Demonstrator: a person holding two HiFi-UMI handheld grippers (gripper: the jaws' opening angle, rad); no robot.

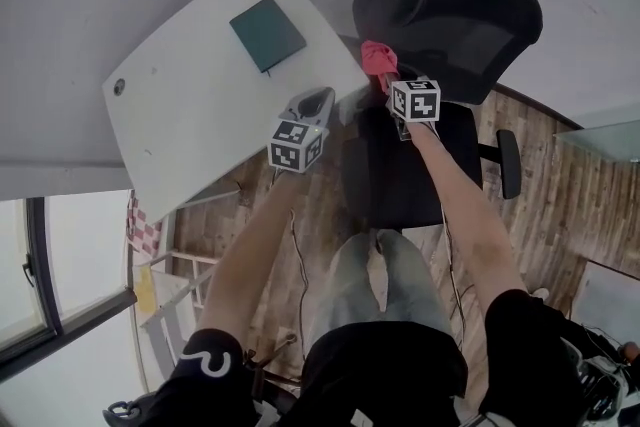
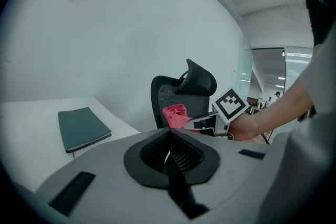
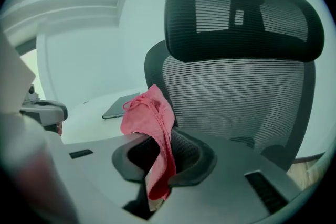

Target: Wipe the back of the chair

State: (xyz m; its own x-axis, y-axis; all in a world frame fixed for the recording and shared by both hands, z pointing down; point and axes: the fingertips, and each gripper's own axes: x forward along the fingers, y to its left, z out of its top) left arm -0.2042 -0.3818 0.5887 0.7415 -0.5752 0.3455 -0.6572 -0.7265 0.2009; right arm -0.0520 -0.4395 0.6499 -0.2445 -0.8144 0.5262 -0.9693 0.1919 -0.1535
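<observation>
Left claw (image 2: pixel 169 145), jaws together, faces the chair (image 2: pixel 166 94) and pink cloth (image 2: pixel 176 114).

The cloth (image 3: pixel 149 128) is pink-red; the chair (image 3: pixel 236 97) black, its back finely striped mesh; the table (image 1: pixel 190 115) white; the notebook (image 1: pixel 267 33) seemingly dark teal; the floor (image 1: pixel 565 190) brown planks.

in the right gripper view the pink cloth (image 3: pixel 149 123) drops between the fingers (image 3: pixel 189 153) and its lower end is lost in the dark slot behind them, while the grey body of the right gripper (image 3: pixel 160 139) covers the chair (image 3: pixel 236 92) below fingertip level. in the head view the marker cube (image 1: pixel 414 100) hides where those fingers meet the cloth. in the left gripper view the chair's seat and base are hidden beyond the fingers (image 2: pixel 182 155), and the figures (image 2: pixel 275 97) far off to their right are too small to tell.
</observation>
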